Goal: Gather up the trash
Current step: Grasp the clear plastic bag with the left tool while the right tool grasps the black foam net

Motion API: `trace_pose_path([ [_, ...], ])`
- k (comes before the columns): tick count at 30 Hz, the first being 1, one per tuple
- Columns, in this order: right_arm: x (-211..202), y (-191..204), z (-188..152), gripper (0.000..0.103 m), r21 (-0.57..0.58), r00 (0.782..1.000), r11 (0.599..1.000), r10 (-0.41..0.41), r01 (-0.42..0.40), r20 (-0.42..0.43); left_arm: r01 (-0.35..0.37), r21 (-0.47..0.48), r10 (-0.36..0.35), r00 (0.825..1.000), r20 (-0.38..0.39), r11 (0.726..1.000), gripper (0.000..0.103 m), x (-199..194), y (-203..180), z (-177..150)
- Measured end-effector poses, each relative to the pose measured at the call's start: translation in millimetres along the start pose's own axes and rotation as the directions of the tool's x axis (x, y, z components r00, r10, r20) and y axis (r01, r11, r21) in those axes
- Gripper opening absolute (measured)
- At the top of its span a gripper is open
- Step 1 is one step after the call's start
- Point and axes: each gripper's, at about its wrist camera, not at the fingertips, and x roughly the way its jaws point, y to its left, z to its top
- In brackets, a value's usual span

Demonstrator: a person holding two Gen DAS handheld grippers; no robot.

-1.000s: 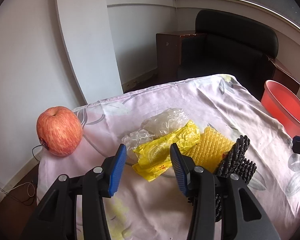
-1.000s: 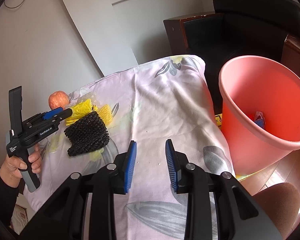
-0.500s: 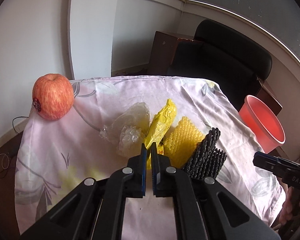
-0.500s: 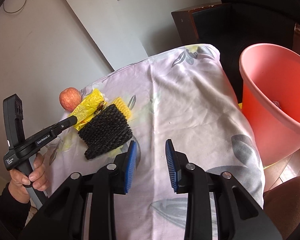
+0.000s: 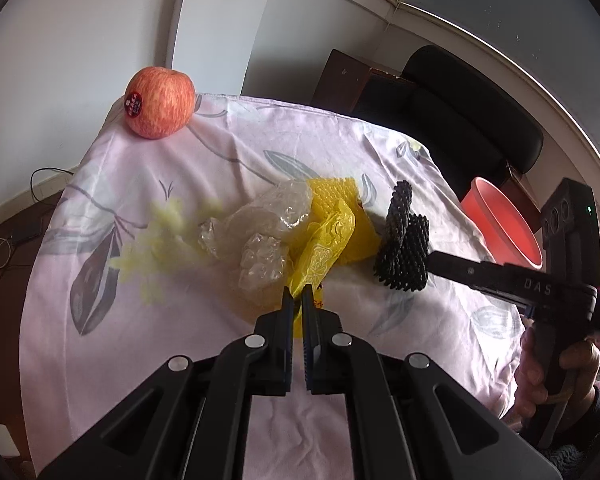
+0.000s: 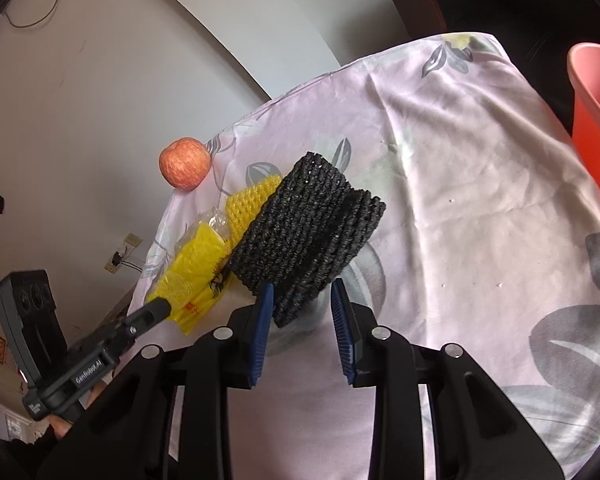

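The left claw (image 5: 296,294) pinches the yellow wrapper (image 5: 326,246) on the table (image 5: 228,152). The right claw (image 6: 302,294) stands spread around the black foam net (image 6: 312,232), pads not pressing. The red bin (image 5: 504,224) stands beside the table.

"DAS" on right gripper (image 5: 430,258), "GenRobot.AI" (left gripper (image 6: 162,308))

Apple (image 5: 159,107) at cloth's (image 5: 228,152) far-left corner; wrappers (image 5: 260,236) mid-cloth; bin (image 5: 500,220) apparently beyond right edge.
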Motion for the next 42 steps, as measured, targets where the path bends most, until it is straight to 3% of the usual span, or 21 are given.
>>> trace_pose_path([
  [7,16.8,11.9,9.0,0.03,-0.001,0.996,0.996,-0.093,0.093,0.013,0.035,0.028,-0.034,0.999,-0.033,0.999,0.007,-7.3,-4.7,-12.4],
  [10,19.1,12.2,9.2,0.03,-0.003,0.993,0.993,-0.118,0.118,0.019,0.047,0.033,-0.045,0.997,-0.058,0.998,0.015,-11.1,-2.3,-13.9],
  [12,19.5,12.4,9.9,0.03,-0.011,0.991,0.991,-0.131,0.131,0.023,0.051,0.042,-0.047,0.996,-0.079,0.998,0.026,-14.9,0.2,-15.7],
  [14,15.4,9.9,9.3,0.031,-0.016,0.991,0.991,-0.132,0.133,0.026,0.049,0.052,-0.044,0.994,-0.097,0.997,0.029,-20.5,3.6,-17.4],
  [19,5.3,5.4,9.7,0.03,-0.012,0.989,0.99,-0.14,0.141,0.056,0.01,-0.005,-0.01,0.999,-0.046,1.0,0.029,-39.3,23.9,-7.1],
  [24,1.9,-2.2,13.5,0.03,0.023,0.987,0.99,-0.142,0.14,0.074,-0.026,-0.036,0.025,0.999,-0.019,0.999,0.029,-28.9,20.5,9.9],
  [33,6.9,-6.2,13.9,0.03,0.034,0.989,0.99,-0.136,0.135,0.061,-0.069,0.0,0.069,0.994,-0.082,0.998,0.029,3.8,6.0,13.1],
  [38,11.8,-4.3,13.0,0.031,0.019,0.99,0.991,-0.135,0.134,0.043,-0.084,-0.021,0.082,0.994,-0.068,0.996,0.017,1.8,11.1,9.2],
  [42,16.9,4.0,11.8,0.03,-0.04,0.991,0.99,-0.131,0.133,0.033,-0.103,-0.042,0.103,0.995,-0.014,0.994,0.015,-14.8,13.4,11.5],
])
